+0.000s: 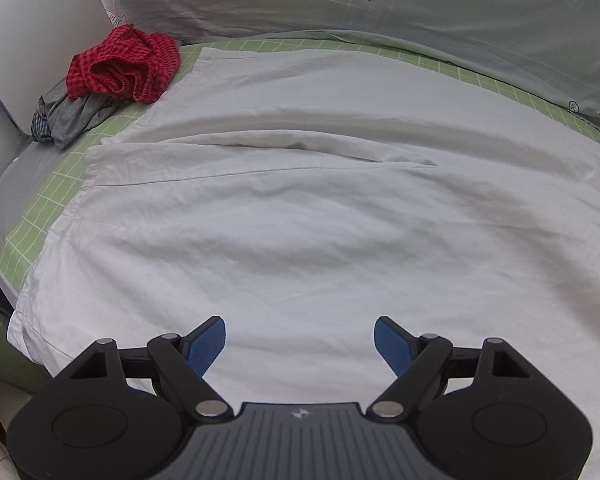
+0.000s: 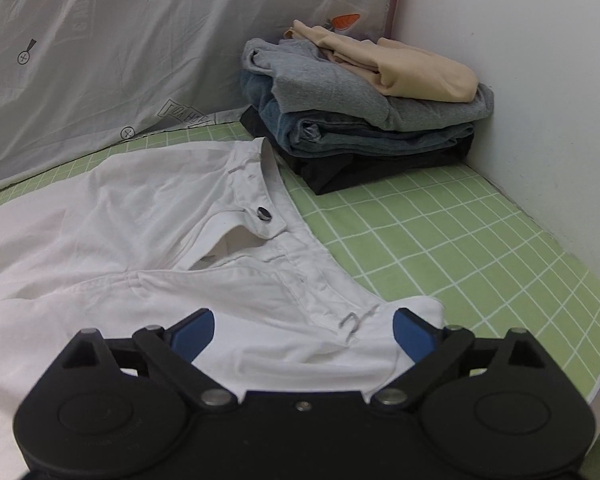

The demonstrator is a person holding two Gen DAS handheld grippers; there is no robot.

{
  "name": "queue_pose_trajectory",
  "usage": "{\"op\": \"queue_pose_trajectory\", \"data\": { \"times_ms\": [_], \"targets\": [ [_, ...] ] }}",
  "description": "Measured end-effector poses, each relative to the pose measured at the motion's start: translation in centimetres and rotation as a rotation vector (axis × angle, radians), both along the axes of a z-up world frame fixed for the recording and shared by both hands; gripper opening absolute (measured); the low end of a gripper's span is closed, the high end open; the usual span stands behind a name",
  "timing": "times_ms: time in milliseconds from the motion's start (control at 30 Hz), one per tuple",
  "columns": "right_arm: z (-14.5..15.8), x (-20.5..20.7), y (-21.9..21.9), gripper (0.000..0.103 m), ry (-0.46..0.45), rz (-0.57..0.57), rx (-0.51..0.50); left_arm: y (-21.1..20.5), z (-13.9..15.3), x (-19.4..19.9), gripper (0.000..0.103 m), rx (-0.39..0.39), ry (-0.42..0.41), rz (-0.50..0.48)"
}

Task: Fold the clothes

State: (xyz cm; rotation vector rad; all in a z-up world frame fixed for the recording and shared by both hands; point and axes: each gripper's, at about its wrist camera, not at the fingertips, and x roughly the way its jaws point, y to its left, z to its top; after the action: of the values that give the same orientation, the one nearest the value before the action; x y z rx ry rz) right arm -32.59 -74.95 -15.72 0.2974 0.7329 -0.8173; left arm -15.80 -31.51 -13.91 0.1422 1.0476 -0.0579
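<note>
White trousers (image 1: pixel 300 208) lie spread flat on a green checked sheet (image 1: pixel 40 208). In the left wrist view their legs run across the frame. My left gripper (image 1: pixel 300 340) is open and empty just above the near leg. In the right wrist view the trousers' waistband (image 2: pixel 268 200) with a dark button (image 2: pixel 264 213) and open fly shows. My right gripper (image 2: pixel 304 332) is open and empty over the near waistband corner.
A crumpled red checked garment (image 1: pixel 128 64) lies on grey clothes (image 1: pixel 72 116) at the far left. A folded stack (image 2: pixel 360 120) of beige, grey, denim and black clothes sits in the far right corner by a white wall (image 2: pixel 540 80). A printed grey sheet (image 2: pixel 100 60) hangs behind.
</note>
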Motion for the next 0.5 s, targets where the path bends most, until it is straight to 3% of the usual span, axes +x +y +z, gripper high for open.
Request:
{"op": "queue_pose_trajectory", "data": {
  "times_ms": [233, 500],
  "targets": [
    [-0.7, 9.7, 6.6, 0.101, 0.021, 0.168, 0.003, 6.5, 1.1, 5.3, 0.082, 0.041, -0.016, 0.034],
    [-1.8, 24.3, 14.4, 0.102, 0.0, 0.257, 0.013, 14.4, 1.3, 16.1, 0.082, 0.014, -0.054, 0.041]
  ]
}}
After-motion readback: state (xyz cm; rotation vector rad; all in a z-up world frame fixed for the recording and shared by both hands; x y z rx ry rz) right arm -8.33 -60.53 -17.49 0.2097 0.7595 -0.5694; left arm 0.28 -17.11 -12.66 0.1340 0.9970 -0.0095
